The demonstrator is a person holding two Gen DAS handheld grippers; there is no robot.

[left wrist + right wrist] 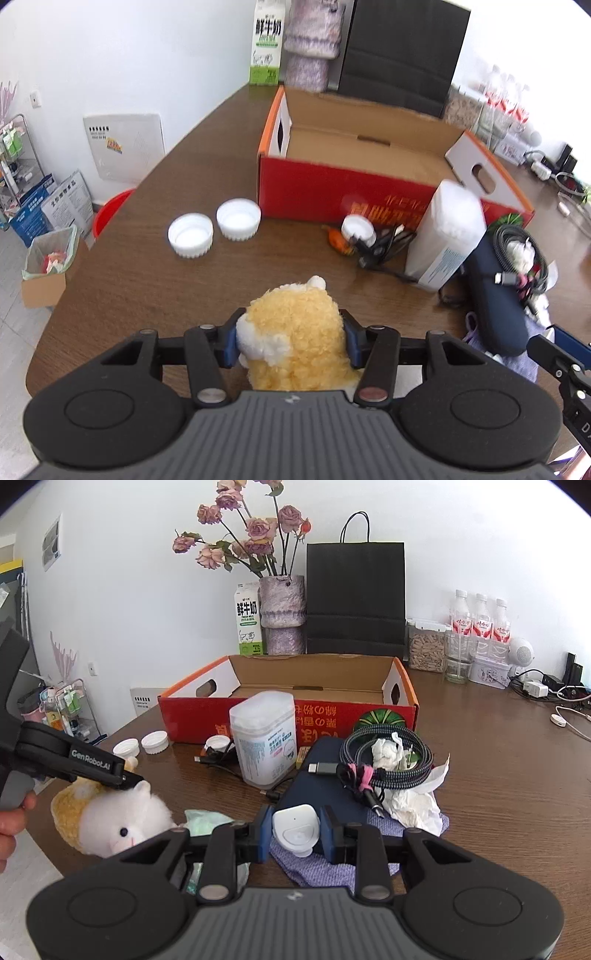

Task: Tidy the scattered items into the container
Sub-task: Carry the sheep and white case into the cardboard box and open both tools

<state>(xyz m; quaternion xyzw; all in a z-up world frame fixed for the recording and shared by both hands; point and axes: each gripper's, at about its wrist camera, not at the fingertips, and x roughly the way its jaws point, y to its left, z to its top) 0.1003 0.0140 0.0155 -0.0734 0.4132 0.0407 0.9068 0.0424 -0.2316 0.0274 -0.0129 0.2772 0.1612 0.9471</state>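
My left gripper (291, 341) is shut on a yellow and white plush toy (295, 332) and holds it over the near part of the brown table; the toy also shows in the right wrist view (110, 819). My right gripper (295, 834) is shut on a small white device (296, 829) above a purple cloth (317, 867). The open red cardboard box (343, 184) stands at the back of the table; it also shows in the right wrist view (288, 705). Two white lids (214, 229), a white plastic container (264, 738) and a coiled cable (388, 760) lie in front of it.
A dark blue case (325, 786), crumpled tissue (413, 805) and a small orange item (338, 238) lie near the box. A milk carton (248, 620), a flower vase (282, 616), a black bag (356, 598) and water bottles (480, 624) stand at the back.
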